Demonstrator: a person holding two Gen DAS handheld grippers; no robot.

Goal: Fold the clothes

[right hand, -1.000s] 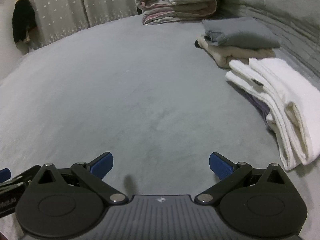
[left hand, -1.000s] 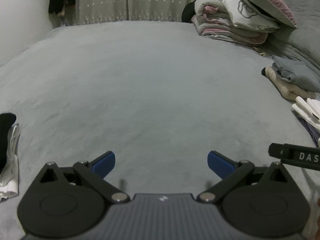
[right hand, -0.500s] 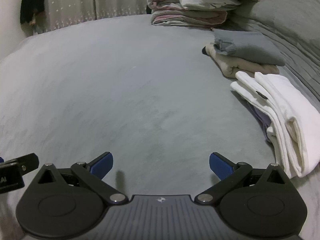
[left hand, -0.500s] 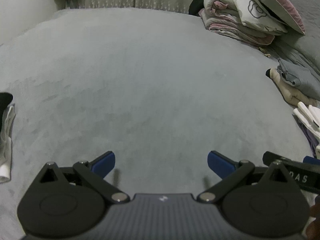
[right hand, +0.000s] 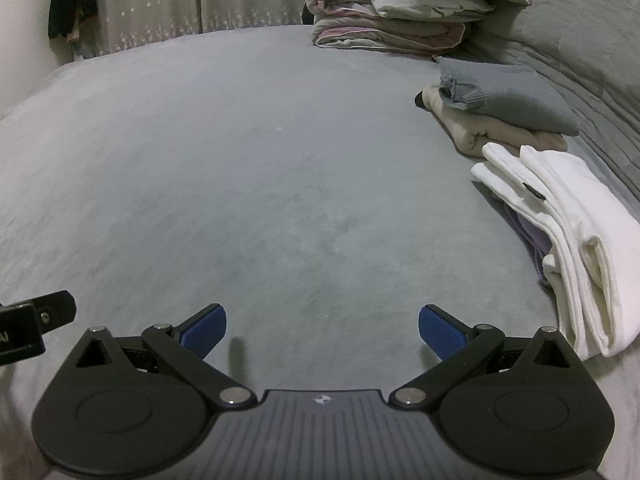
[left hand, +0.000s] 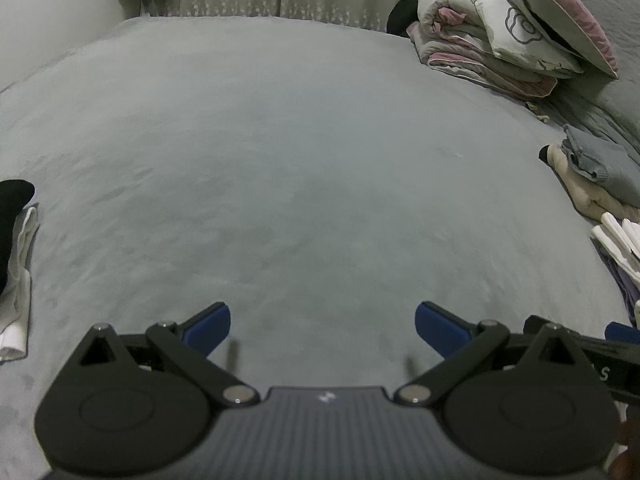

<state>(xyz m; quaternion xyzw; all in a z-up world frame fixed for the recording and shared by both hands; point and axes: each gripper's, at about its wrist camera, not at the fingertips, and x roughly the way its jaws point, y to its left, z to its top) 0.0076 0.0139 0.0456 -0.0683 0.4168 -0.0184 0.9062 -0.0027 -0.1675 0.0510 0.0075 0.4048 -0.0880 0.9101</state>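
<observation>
Folded white garment [right hand: 568,240]: lies at the right side of the bed, doubled over in thick layers, on top of a pale lilac piece [right hand: 528,236] whose edge shows beneath it; its corner also shows at the right edge of the left wrist view [left hand: 622,240].
Grey and beige pile [right hand: 508,108]: a folded grey garment rests on a folded beige one, just beyond the white garment and touching it; seen too in the left wrist view [left hand: 596,176].
Unfolded clothes [left hand: 16,264]: a white piece with something black on top lies at the left edge of the bed, well apart from the folded piles.
Bed [right hand: 260,168]: grey plush cover, bare across the middle between the two groups of clothes.
Left gripper [left hand: 322,326]: jaws spread wide, blue pads apart, nothing between them; it hangs low over the near part of the bed.
Right gripper [right hand: 322,328]: jaws likewise wide apart and holding nothing, low over the bed, with the white garment just beside its right finger.
Each other: a part of each tool shows at the edge of the other's view, side by side.
Bedding stack [right hand: 400,8]: folded quilts with a flower print and a pillow on top, at the far right of the bed.
Curtain [right hand: 192,0]: star-dotted, behind the bed.
Dark clothes [right hand: 74,4]: hanging at the far left by the curtain.
</observation>
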